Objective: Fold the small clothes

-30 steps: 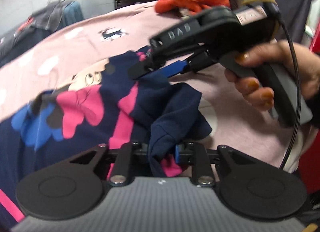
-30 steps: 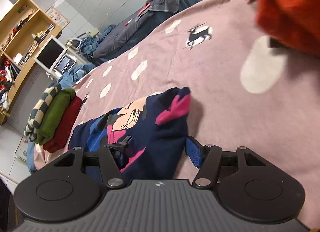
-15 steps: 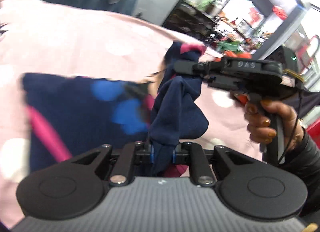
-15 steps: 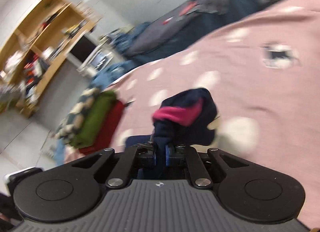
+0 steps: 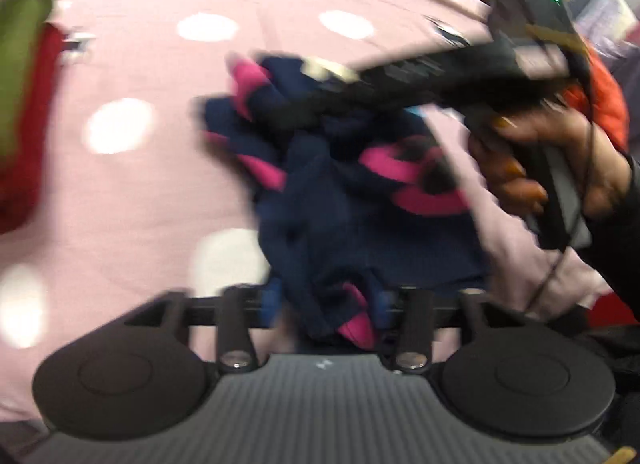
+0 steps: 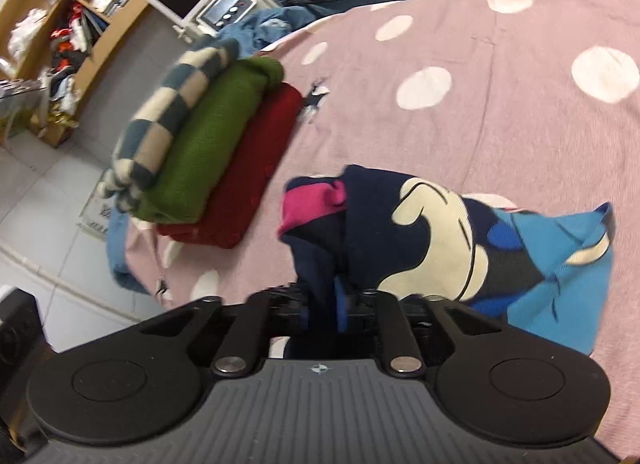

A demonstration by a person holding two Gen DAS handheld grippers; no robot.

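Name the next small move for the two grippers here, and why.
Probably pull the grippers apart to spread the garment flat. The right gripper is shut on one bunched edge, the left gripper seems to have fabric between its fingers, and the cloth lies crumpled on the blanket, not yet foldable.

A small navy garment [image 6: 432,232] with bright pink trim, light blue panels and a cream cartoon-mouse face printed on it. It is bunched and crumpled, not flat, and held partly raised over a pink bedspread [image 6: 500,112] with white dots. In the right wrist view, a twisted navy fold runs down to the near edge, the pink cuff sticks out to the left, and a light blue corner hangs to the right. In the blurred left wrist view, the garment [image 5: 352,204] forms a loose heap in the middle of the bedspread [image 5: 152,168], with pink patches at its far left, its right side and its near edge.
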